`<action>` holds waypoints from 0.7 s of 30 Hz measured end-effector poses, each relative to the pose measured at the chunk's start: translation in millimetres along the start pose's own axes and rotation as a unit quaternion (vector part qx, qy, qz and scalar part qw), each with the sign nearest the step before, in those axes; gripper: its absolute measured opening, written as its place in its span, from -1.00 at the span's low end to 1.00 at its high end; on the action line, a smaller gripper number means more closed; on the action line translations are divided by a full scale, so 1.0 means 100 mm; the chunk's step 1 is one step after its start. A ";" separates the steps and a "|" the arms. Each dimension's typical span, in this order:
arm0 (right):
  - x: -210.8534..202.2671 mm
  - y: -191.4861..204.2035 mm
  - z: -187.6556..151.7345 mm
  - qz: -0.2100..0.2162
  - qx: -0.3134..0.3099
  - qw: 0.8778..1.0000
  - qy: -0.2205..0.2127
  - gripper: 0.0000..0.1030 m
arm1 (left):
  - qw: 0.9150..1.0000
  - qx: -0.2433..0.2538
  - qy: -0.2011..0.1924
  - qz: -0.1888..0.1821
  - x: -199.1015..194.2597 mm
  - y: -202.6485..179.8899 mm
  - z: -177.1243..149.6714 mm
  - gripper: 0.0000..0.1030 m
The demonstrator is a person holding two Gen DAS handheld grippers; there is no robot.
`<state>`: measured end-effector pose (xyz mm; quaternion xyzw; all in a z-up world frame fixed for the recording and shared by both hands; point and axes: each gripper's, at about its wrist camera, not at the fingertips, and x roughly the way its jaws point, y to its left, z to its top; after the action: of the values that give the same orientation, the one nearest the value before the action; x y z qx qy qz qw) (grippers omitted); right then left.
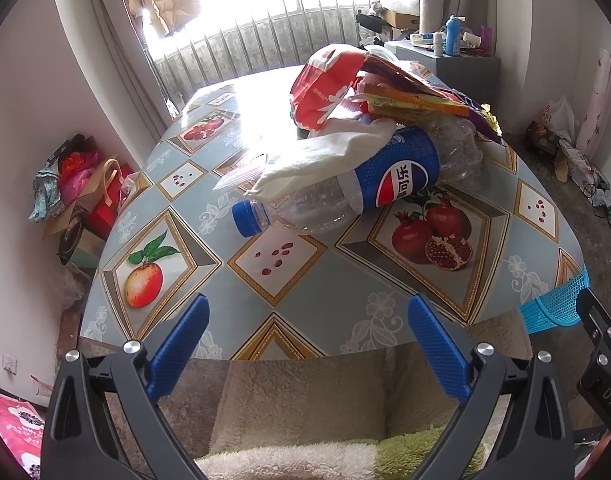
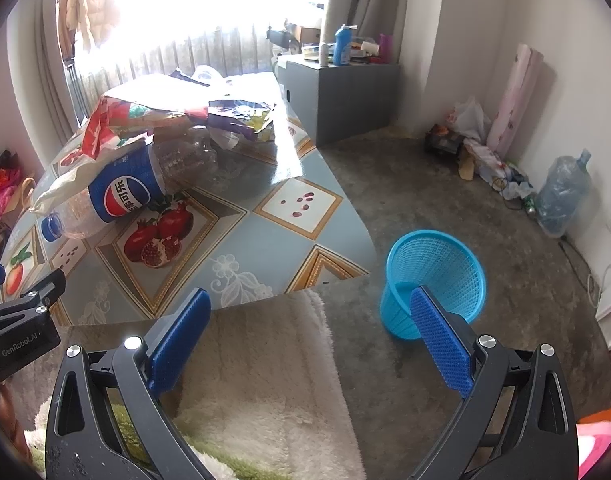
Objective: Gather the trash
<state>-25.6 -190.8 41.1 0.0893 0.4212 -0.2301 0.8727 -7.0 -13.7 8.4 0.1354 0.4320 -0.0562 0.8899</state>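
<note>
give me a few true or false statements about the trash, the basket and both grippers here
1. The Pepsi bottle lies on its side on the table. True.
2. The blue basket sits on the table. False: it stands on the floor beside it.
3. The left hand-held gripper holds the bottle. False: it is open and empty.
4. The right hand-held gripper is open. True.
5. The bottle's cap is red. False: blue.

A grey cabinet (image 2: pixel 337 96) stands far right, bearing a blue bottle (image 2: pixel 342 45); near the right wall, seemingly a water jug (image 2: pixel 561 196).
</note>
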 end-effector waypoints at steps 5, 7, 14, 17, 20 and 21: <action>0.02 0.00 0.01 0.001 0.001 1.000 0.002 0.85 | 1.000 0.001 0.003 0.003 0.01 0.00 0.00 0.89; 0.02 0.00 0.01 0.001 0.002 1.000 0.002 0.85 | 1.000 0.000 0.004 0.004 0.02 0.00 0.00 0.89; 0.04 -0.02 0.02 -0.005 0.002 1.000 -0.004 0.85 | 1.000 -0.002 0.007 0.008 0.05 0.03 0.04 0.89; 0.02 -0.02 0.05 0.004 -0.005 1.000 -0.022 0.85 | 1.000 -0.010 -0.003 0.010 0.06 0.11 0.12 0.89; -0.02 -0.01 0.12 0.020 -0.011 0.999 -0.043 0.85 | 0.999 -0.030 -0.014 0.010 0.05 0.25 0.23 0.89; -0.04 0.00 0.15 0.027 -0.012 0.998 -0.053 0.85 | 0.999 -0.039 -0.017 0.010 0.04 0.31 0.27 0.89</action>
<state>-17.5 -195.1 54.2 0.0785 0.3748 -0.2055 0.9006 22.9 7.7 26.8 0.1042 0.4168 -0.0327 0.9024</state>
